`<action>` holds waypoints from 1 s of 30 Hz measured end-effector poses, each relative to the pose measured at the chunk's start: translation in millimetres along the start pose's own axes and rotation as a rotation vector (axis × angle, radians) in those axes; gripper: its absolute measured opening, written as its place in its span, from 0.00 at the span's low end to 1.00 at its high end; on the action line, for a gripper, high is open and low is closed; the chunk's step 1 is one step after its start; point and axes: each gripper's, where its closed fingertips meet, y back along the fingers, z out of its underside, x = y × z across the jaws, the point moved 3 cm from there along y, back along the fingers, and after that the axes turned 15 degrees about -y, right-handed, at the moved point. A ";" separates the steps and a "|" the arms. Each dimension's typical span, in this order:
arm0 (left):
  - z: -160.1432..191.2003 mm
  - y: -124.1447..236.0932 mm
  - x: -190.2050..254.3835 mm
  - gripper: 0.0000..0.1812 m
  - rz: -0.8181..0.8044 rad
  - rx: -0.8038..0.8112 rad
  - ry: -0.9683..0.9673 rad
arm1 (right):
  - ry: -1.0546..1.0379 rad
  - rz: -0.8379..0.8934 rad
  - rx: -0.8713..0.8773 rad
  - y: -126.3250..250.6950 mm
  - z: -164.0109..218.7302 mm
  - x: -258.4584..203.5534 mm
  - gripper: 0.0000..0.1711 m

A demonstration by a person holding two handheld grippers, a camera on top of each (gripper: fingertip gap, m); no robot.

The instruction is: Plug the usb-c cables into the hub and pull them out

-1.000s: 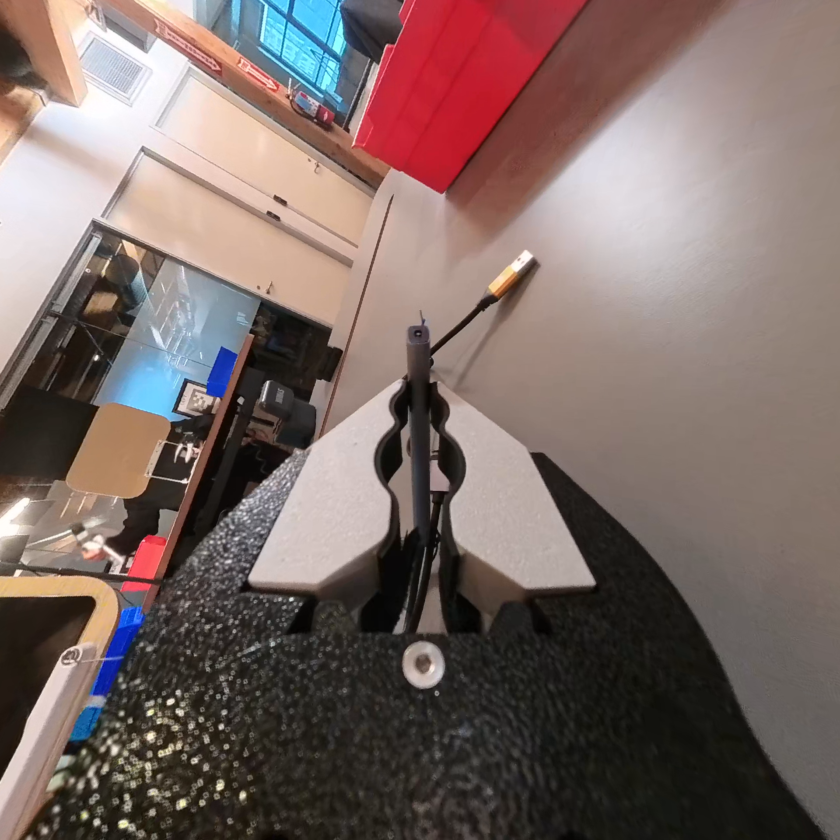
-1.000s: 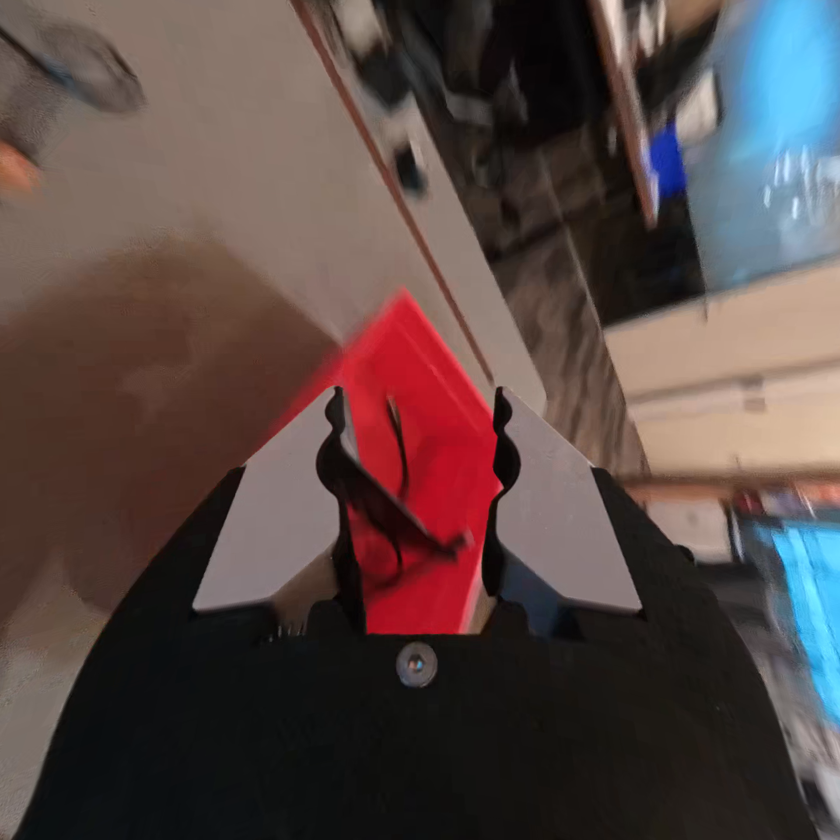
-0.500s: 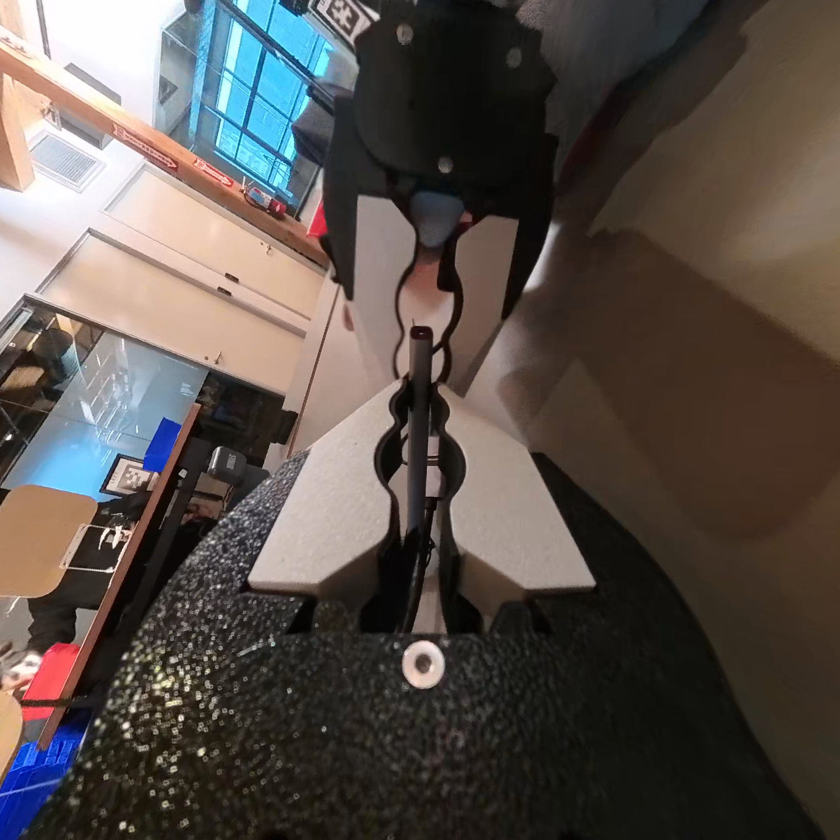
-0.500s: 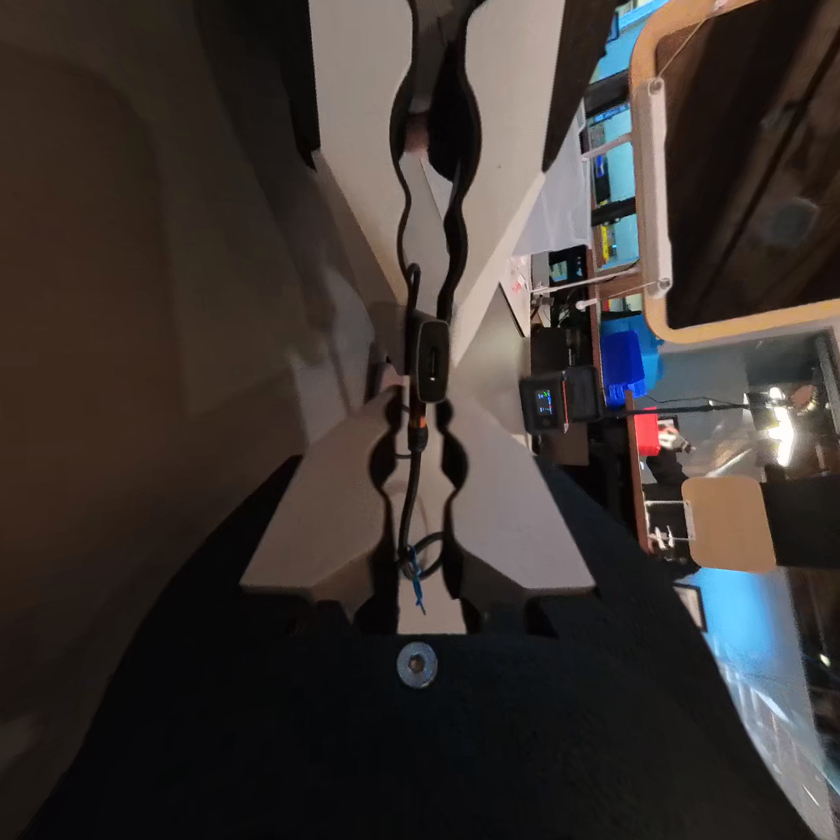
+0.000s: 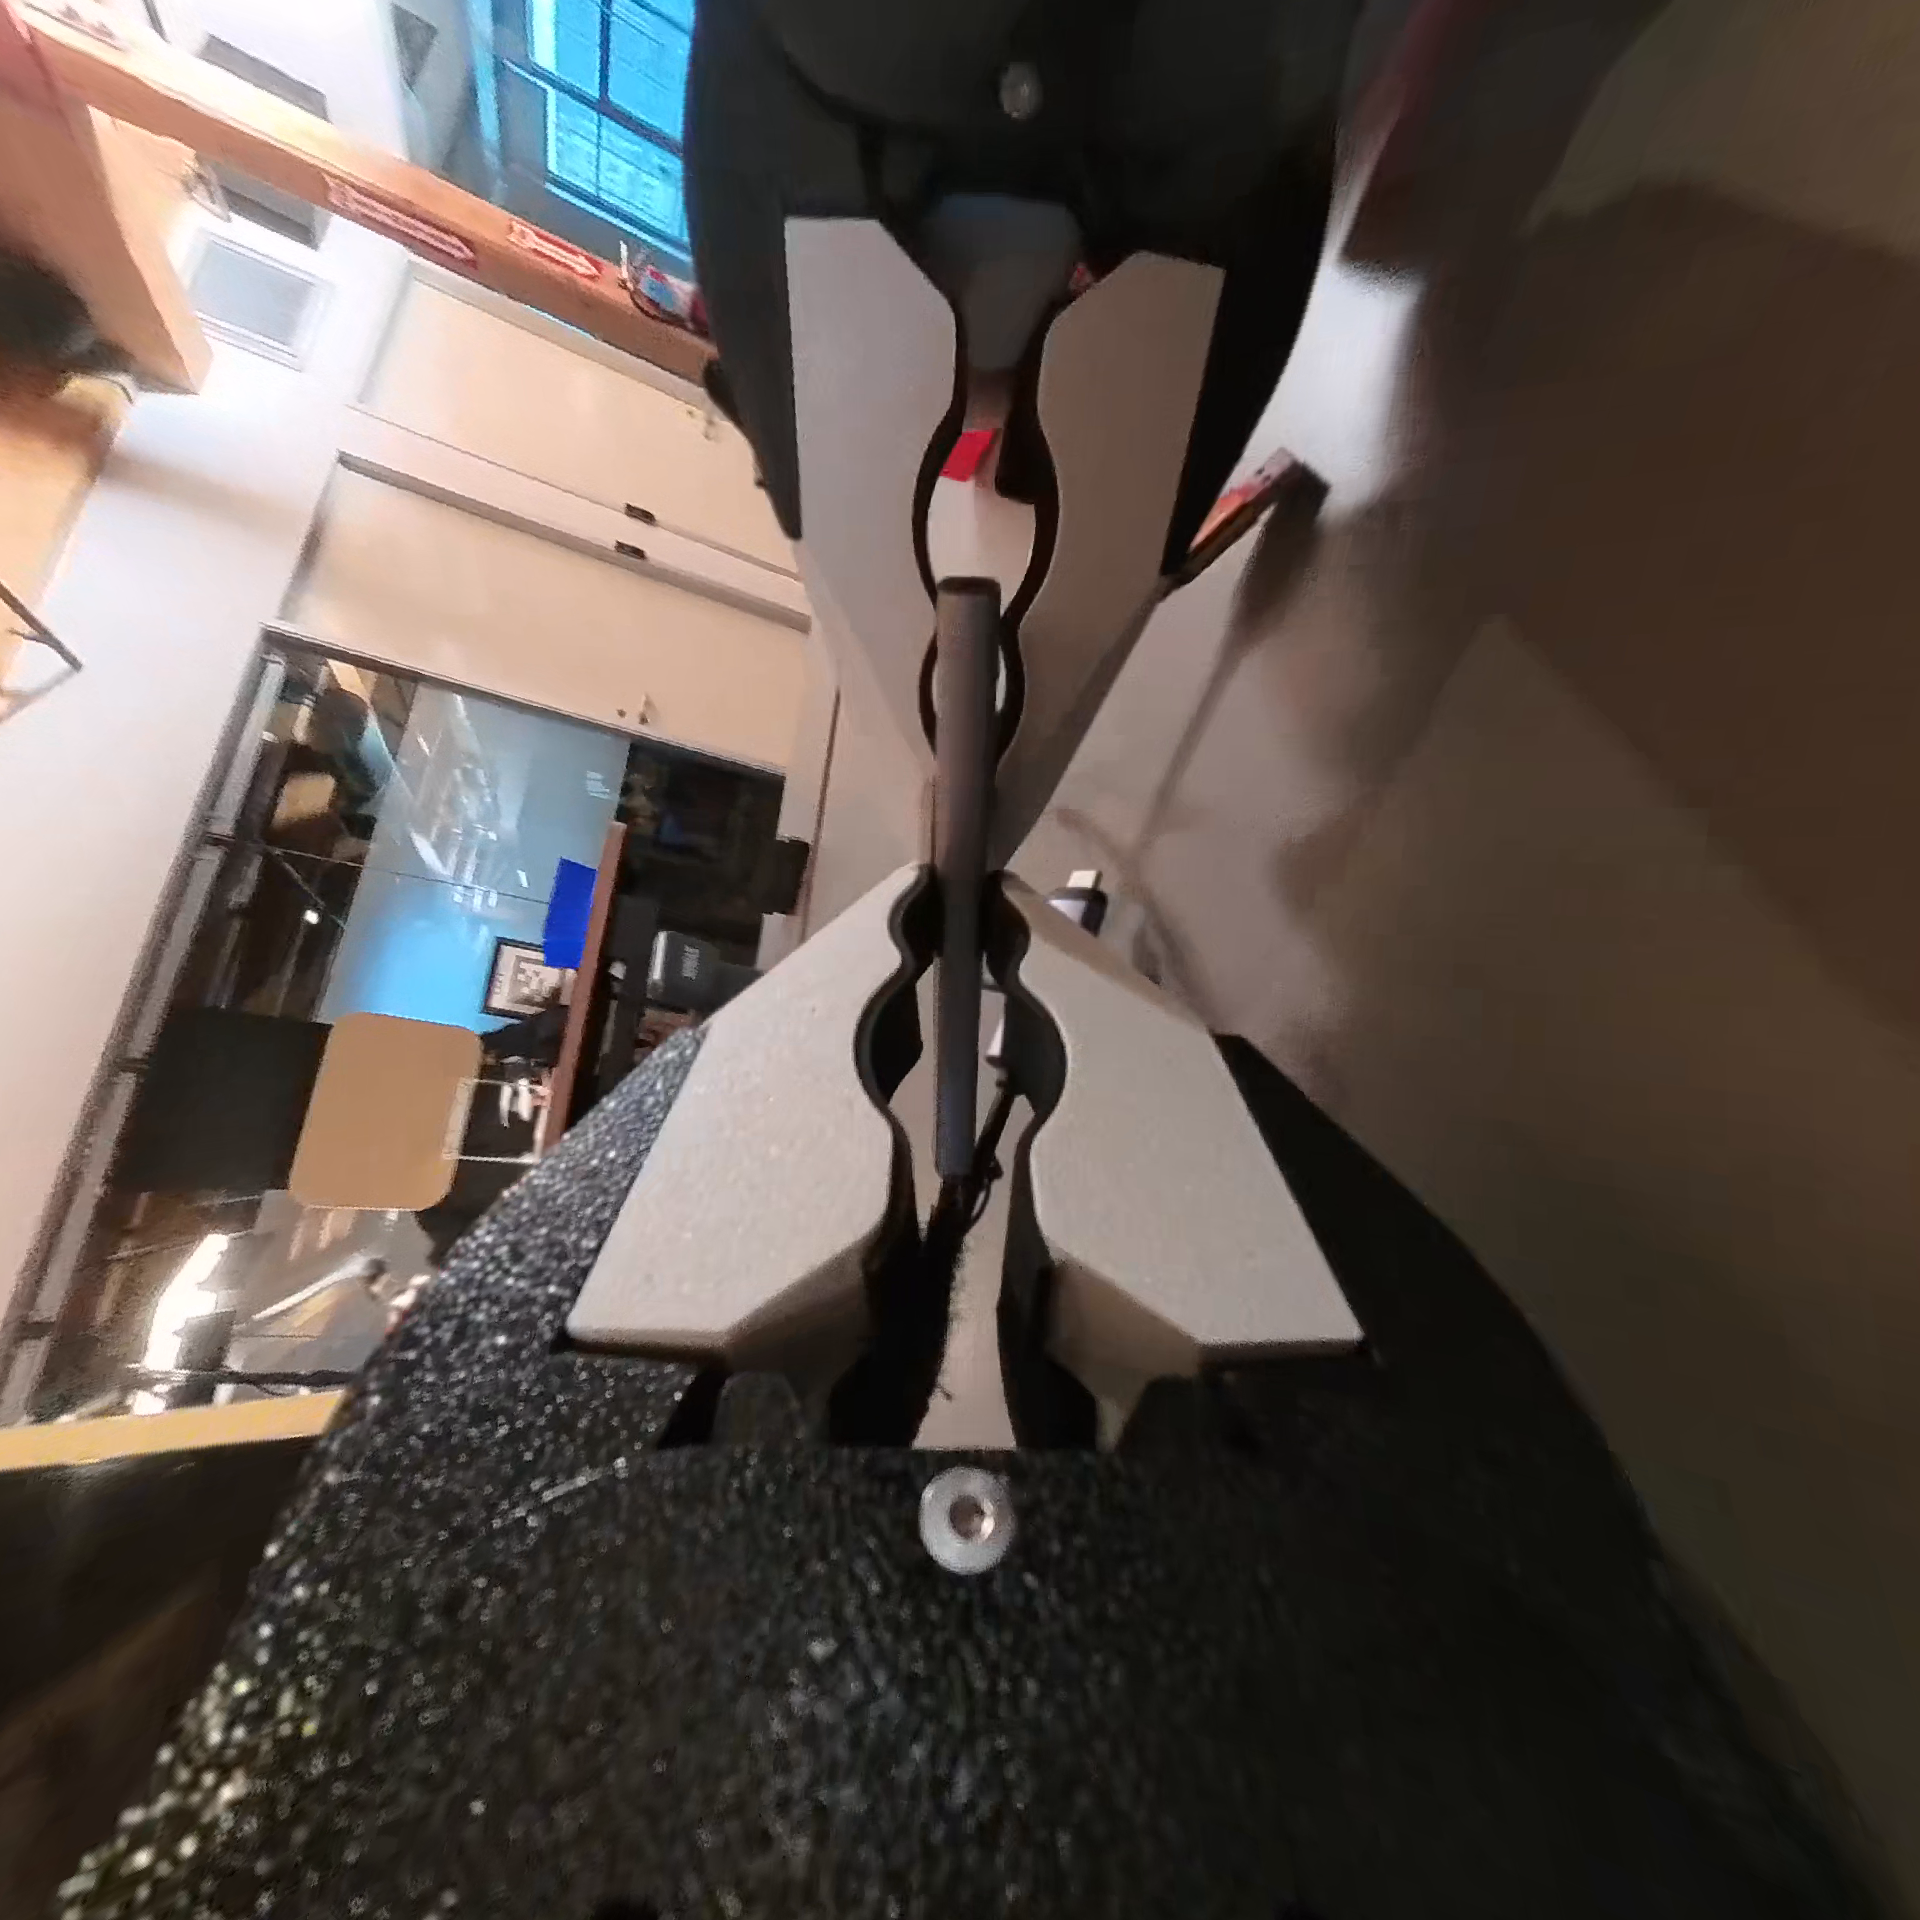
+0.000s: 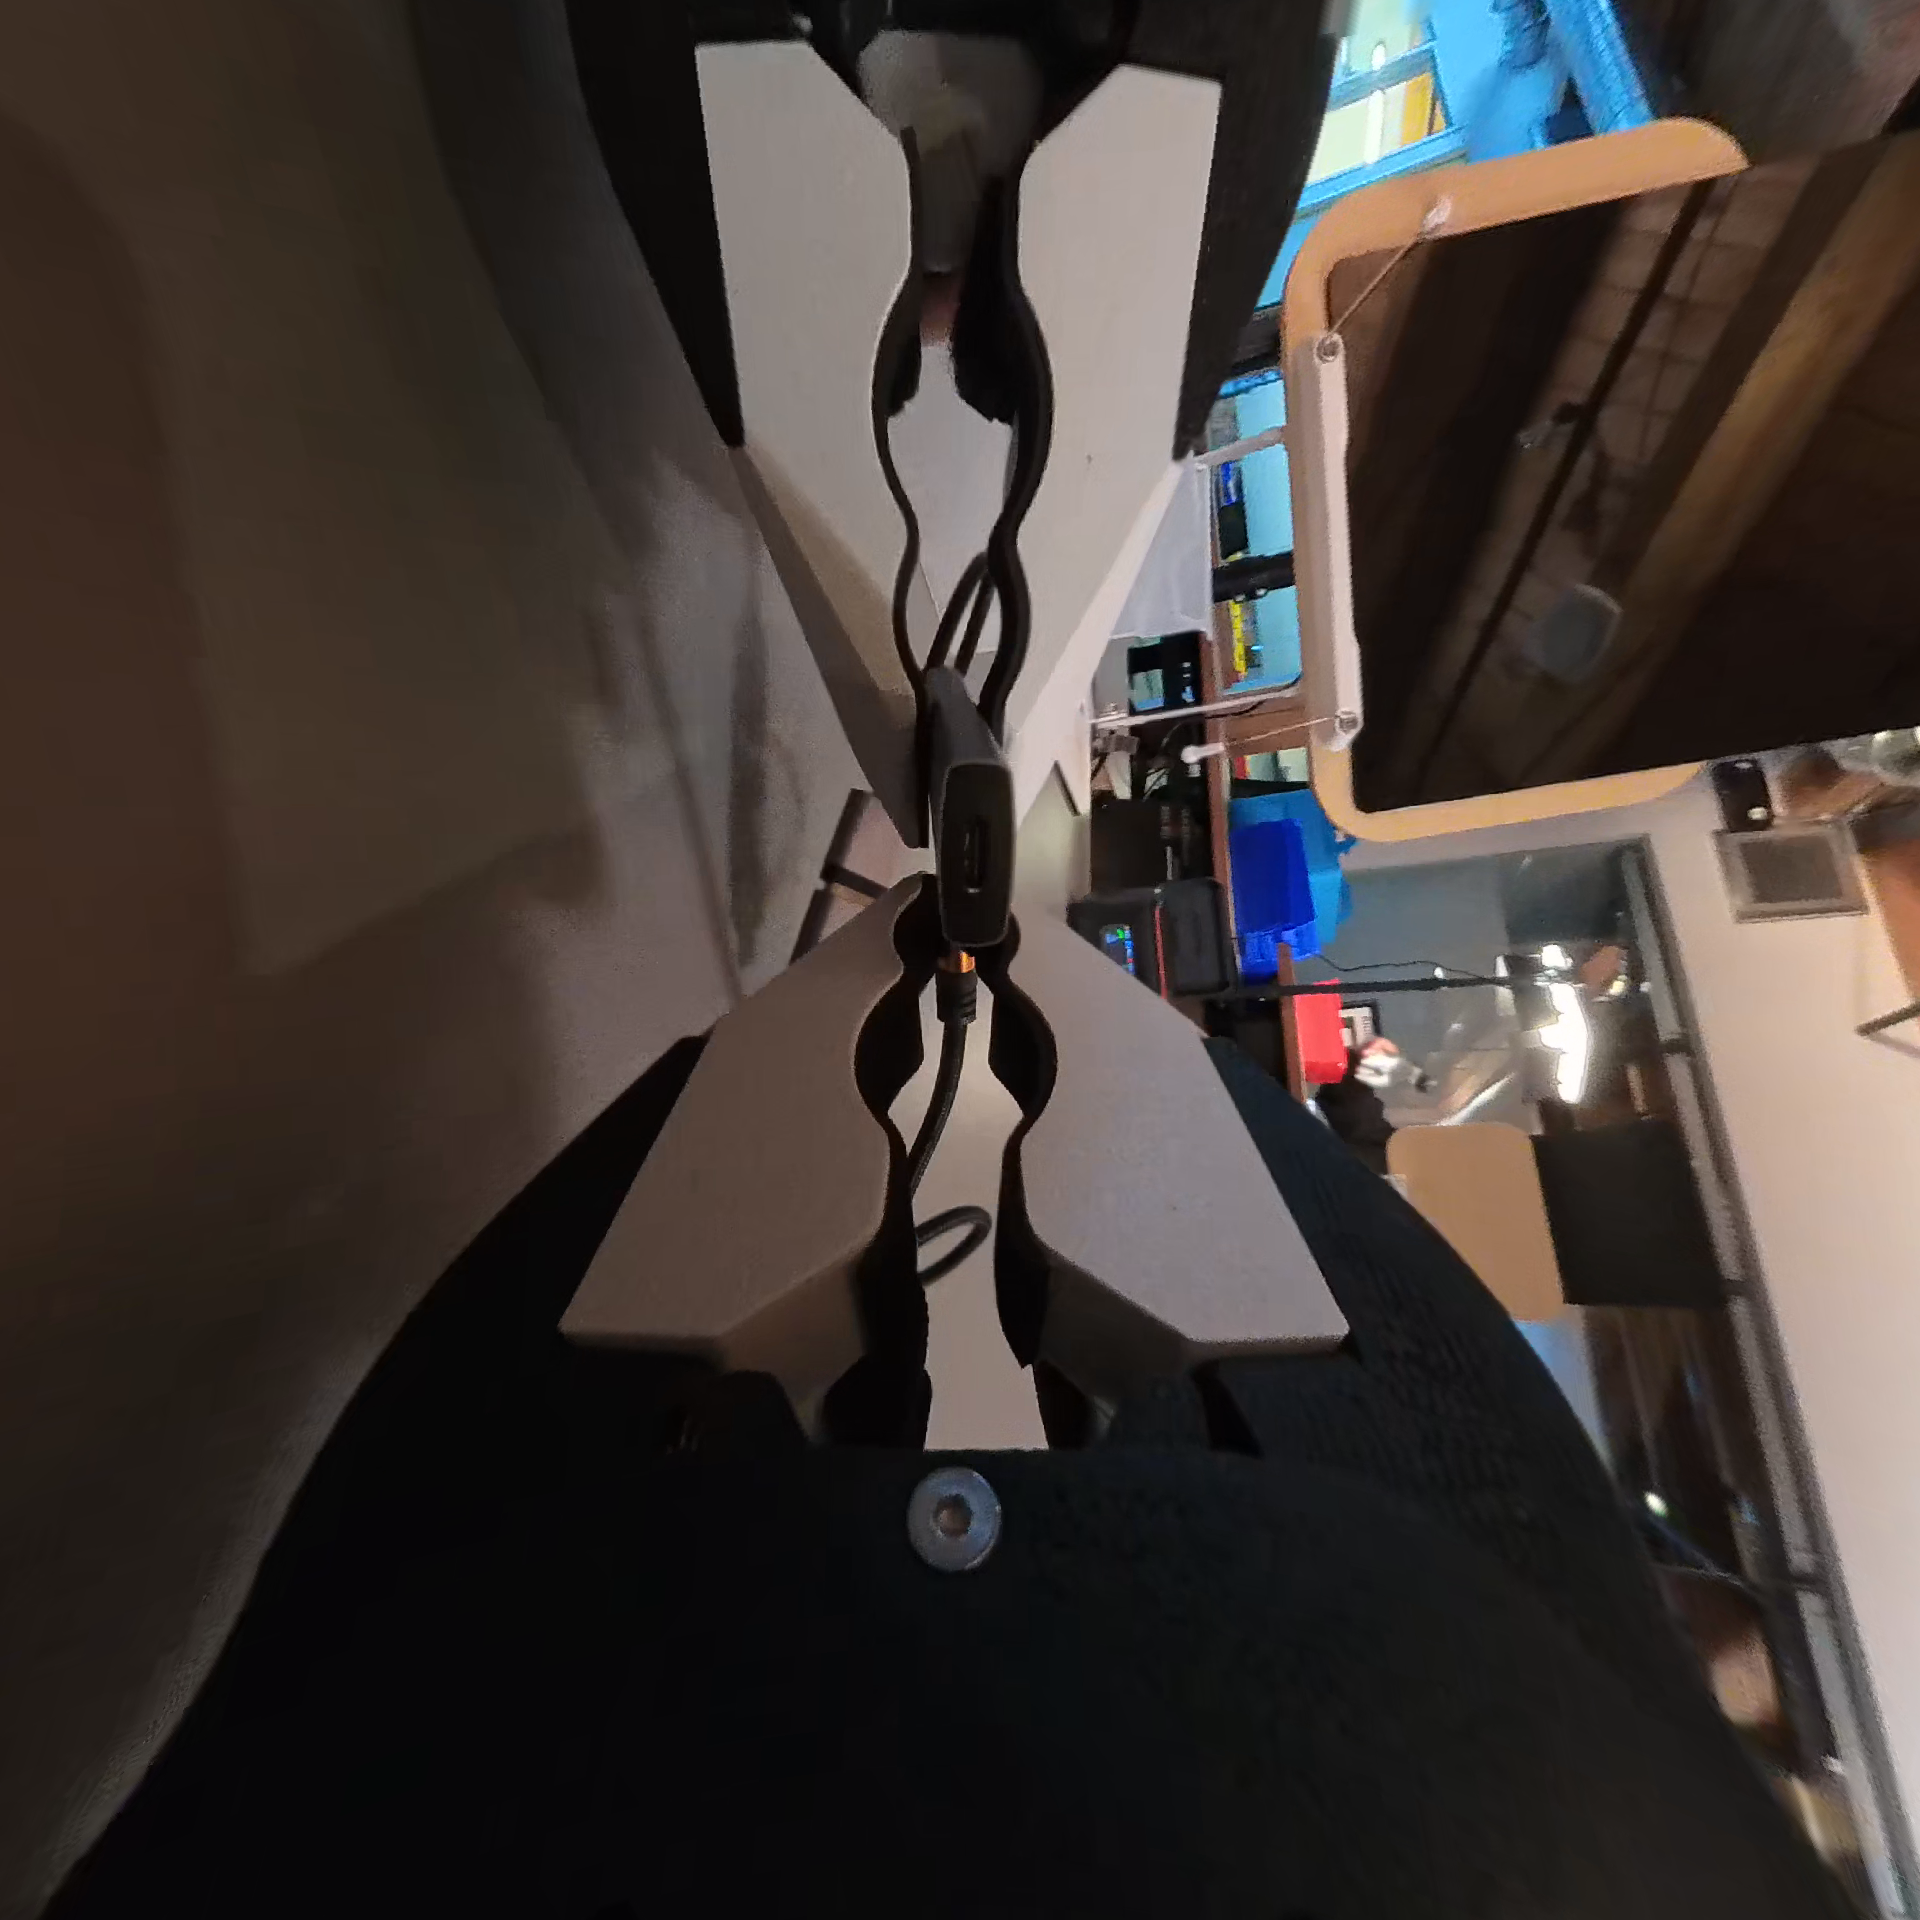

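Grey table (image 5: 1558, 935): two hand-held grippers, one hub (image 5: 961, 883).

The bench (image 5: 1621, 935) has a plain grey surface. Behind it stand cream wall panels (image 5: 540, 457), a timber beam (image 5: 416, 208) beneath a blue-lit window (image 5: 613, 104), and a glass partition (image 5: 457, 831). A wood-framed dark panel (image 6: 1621, 488) hangs in the right wrist view, above blue bins (image 6: 1273, 894) and a red bin (image 6: 1325, 1029).

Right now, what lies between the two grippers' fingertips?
Only the dark hub, held by the left gripper; the cable plug in the right gripper meets its end. Both wrist views show it.
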 end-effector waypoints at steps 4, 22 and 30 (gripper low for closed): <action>-6.6 7.0 -6.4 0.04 -0.040 0.040 -0.034 | 0.009 0.026 0.029 5.1 -6.6 2.8 0.03; -16.8 18.4 -17.3 0.03 0.007 0.145 0.057 | -0.099 0.023 0.115 11.8 -15.6 2.6 0.04; -16.6 19.1 -19.6 0.03 0.042 0.196 0.122 | -0.219 -0.043 0.187 14.5 -17.0 1.1 0.04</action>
